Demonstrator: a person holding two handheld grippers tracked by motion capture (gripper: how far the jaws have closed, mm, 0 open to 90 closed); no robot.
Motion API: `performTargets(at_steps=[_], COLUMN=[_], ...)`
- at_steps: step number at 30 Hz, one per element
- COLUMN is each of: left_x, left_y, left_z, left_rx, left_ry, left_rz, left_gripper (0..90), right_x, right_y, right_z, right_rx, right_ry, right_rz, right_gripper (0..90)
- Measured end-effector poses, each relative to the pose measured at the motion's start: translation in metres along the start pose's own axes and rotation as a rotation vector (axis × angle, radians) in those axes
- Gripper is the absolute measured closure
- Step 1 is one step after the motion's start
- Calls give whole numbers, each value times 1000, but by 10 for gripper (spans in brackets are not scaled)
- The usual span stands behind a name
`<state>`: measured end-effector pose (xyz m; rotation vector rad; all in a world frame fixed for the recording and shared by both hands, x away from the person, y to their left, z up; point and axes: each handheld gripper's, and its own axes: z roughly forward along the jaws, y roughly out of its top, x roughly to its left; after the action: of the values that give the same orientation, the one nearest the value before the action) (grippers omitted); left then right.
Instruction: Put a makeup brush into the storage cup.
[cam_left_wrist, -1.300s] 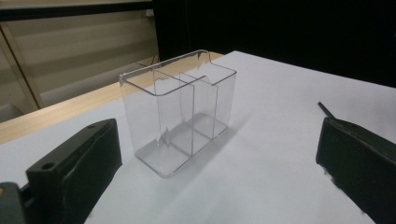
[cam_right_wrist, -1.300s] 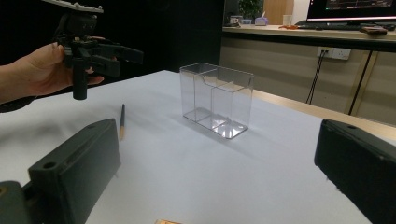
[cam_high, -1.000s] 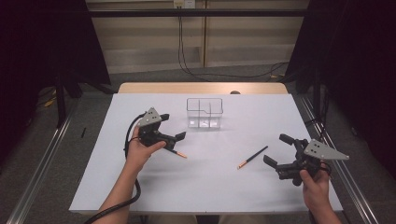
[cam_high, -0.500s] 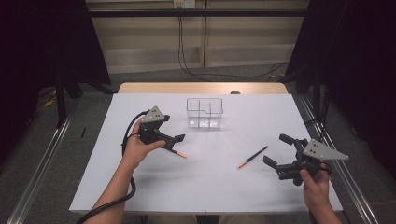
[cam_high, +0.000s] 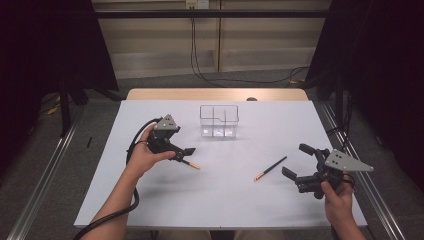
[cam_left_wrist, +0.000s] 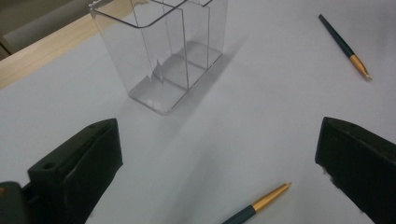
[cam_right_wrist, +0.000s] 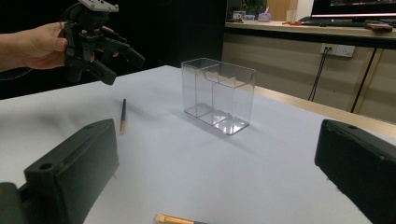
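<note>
- Since a second ago, your left gripper (cam_high: 184, 154) has crept a little toward the far side of the table (cam_high: 220, 200), while your right gripper (cam_high: 296, 162) has kept its place at the near right.
- Your right gripper sits nearest to you, raised off the table in your right hand (cam_high: 336, 197), its jaws spread wide with nothing between them.
- Just left of that gripper lies one pen (cam_high: 270, 168), flat on the white surface, gold tip toward you and dark barrel angled away to the right; it touches neither jaw.
- In the right gripper view, that pen's gold end (cam_right_wrist: 175, 219) shows at the bottom edge, between the two black jaws but below them.
- Your left hand (cam_high: 145, 152) holds the left gripper at the middle left, jaws wide apart and empty.
- Under those open jaws lies a second pen (cam_high: 190, 164), flat on the table; in the left gripper view its gold tip (cam_left_wrist: 266, 199) points up between the jaws, clear of both.
- The two pens lie well apart, one on each side.
- Farthest from you, the clear plastic holder (cam_high: 219, 120) stands upright at the middle of the table, its compartments holding nothing, with both pens and both grippers apart from it.
</note>
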<state>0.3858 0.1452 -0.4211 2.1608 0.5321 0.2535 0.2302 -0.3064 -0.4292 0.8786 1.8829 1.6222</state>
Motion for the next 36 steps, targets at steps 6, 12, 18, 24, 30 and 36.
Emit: performTargets(at_steps=[6,12,18,24,30,36], left_x=[3,3,2,2,7,8], left_y=[2,7,10,10,9,7], left_z=[2,6,12,17,21,23], left_rx=[52,132,222,286,379,433], left_ry=[-18,-53,-84,-99,-116,-116], left_rz=[6,16,47,61,72,86], left_gripper=[5,5,6,6,5,1], right_x=[0,0,0,0,1,0], right_y=[0,0,0,-1,-1,-2], right_z=[0,1,1,1,2,2], right_rx=[3,5,6,6,12,17], right_ry=[1,3,4,5,7,4], right_rz=[-1,-3,-3,-5,0,-6], right_gripper=[0,0,0,0,0,0])
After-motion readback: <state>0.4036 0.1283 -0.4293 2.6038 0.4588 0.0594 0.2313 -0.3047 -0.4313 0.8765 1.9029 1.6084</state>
